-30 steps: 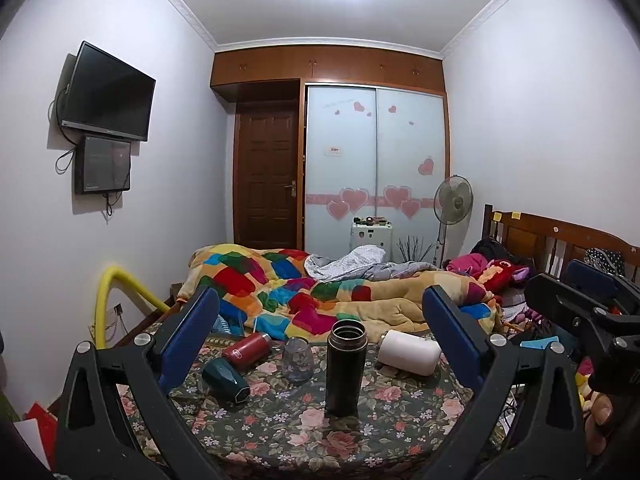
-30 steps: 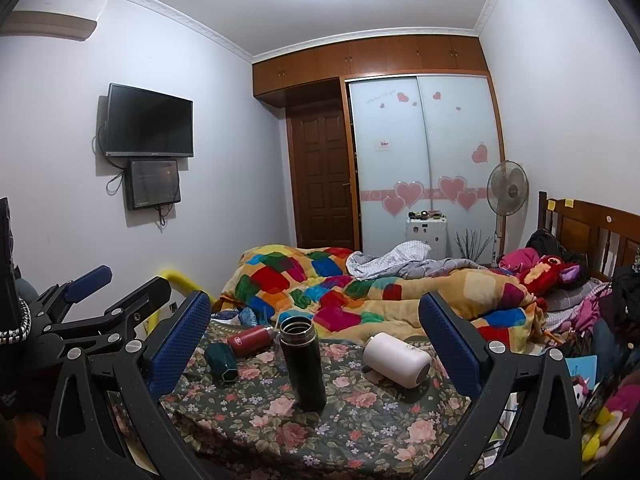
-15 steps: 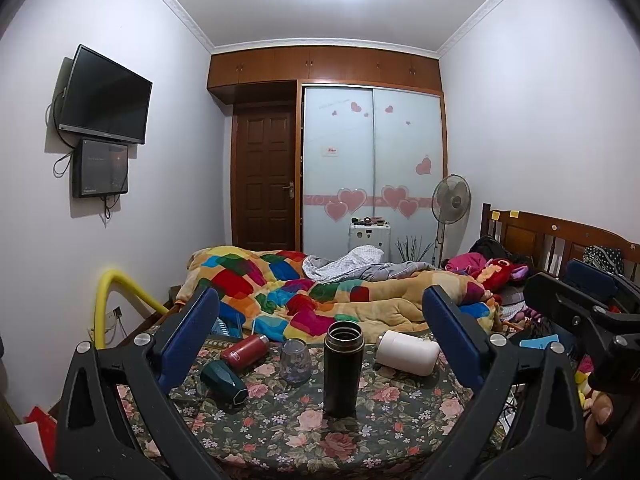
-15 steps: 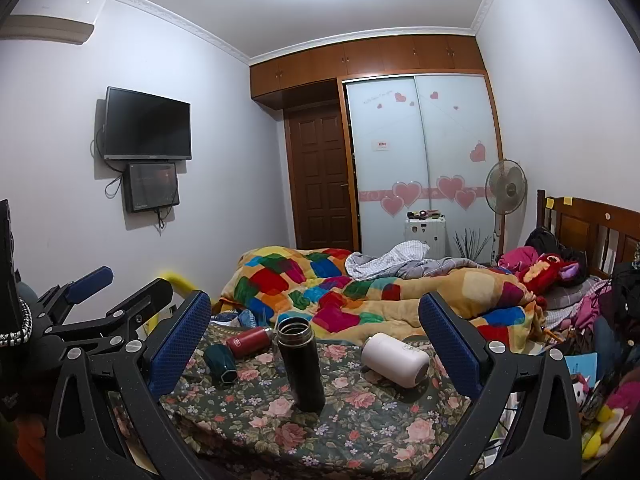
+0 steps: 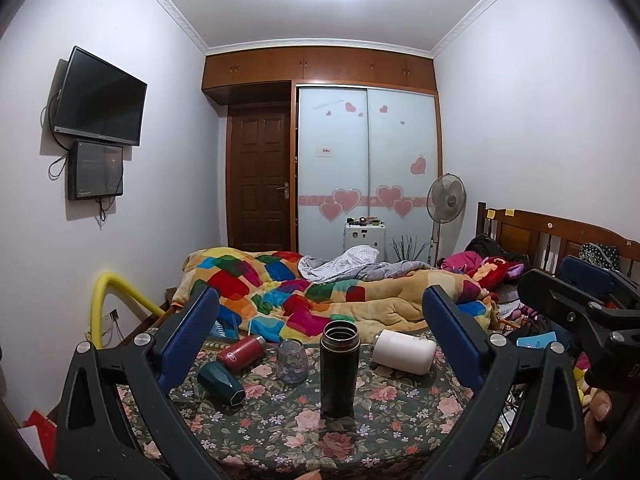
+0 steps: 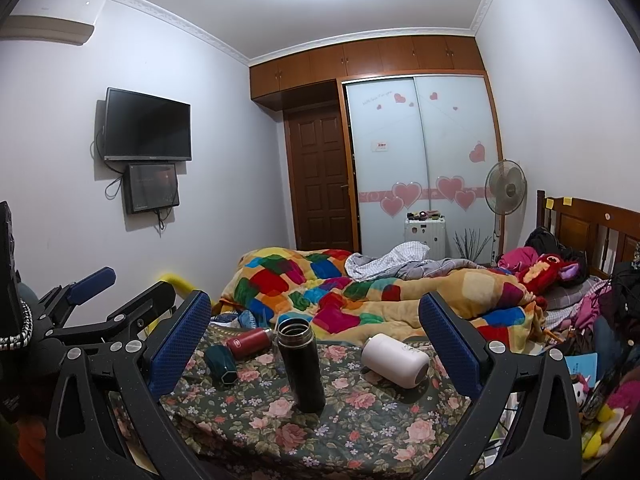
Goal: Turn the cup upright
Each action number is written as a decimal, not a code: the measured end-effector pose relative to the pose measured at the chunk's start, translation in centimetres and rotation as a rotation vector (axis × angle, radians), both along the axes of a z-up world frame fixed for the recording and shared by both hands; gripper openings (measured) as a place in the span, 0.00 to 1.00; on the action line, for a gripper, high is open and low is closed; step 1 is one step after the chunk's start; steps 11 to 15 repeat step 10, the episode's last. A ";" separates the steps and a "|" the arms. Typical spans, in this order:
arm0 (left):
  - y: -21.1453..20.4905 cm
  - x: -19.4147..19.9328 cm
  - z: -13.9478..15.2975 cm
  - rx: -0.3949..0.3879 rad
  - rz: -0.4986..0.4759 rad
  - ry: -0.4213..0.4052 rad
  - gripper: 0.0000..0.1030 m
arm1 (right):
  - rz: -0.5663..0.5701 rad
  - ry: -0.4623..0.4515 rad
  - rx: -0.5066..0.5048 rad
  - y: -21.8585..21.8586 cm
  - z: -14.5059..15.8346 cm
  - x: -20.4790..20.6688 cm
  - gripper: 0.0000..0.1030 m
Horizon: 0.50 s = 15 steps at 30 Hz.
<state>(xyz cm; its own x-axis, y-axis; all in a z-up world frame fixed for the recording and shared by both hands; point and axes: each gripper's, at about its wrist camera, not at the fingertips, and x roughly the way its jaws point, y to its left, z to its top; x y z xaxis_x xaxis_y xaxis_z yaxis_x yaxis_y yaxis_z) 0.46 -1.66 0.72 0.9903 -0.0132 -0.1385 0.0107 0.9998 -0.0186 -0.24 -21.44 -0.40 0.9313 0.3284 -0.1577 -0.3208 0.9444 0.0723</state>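
A black flask [image 5: 338, 368] stands upright and open-topped at the middle of the floral table [image 5: 304, 428]; it also shows in the right wrist view [image 6: 301, 364]. A white cup [image 5: 403, 351] lies on its side to the right [image 6: 395, 360]. A clear glass [image 5: 293, 361] stands mouth-down behind the flask. A red bottle [image 5: 241, 353] and a dark green cup [image 5: 221, 382] lie on their sides at the left. My left gripper [image 5: 320, 332] and right gripper [image 6: 316, 328] are both open and empty, held back from the table.
A bed with a patchwork quilt [image 5: 320, 292] lies right behind the table. A yellow tube [image 5: 108, 300] stands at the left. Cluttered clothes and toys [image 6: 600, 320] lie at the right. The other gripper shows at each view's edge.
Both views have tilted slightly, so the table sits a bit lower and farther in frame. The objects on the table have not moved.
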 end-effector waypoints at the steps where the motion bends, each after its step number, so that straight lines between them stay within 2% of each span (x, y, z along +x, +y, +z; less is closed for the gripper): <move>1: 0.1 0.1 0.0 -0.001 0.000 0.002 0.99 | 0.000 0.000 0.002 0.0 0.0 0.0 1.00; 15: 1.0 0.6 -0.8 -0.010 0.005 0.015 0.99 | -0.005 0.015 -0.005 0.3 -0.1 0.3 1.00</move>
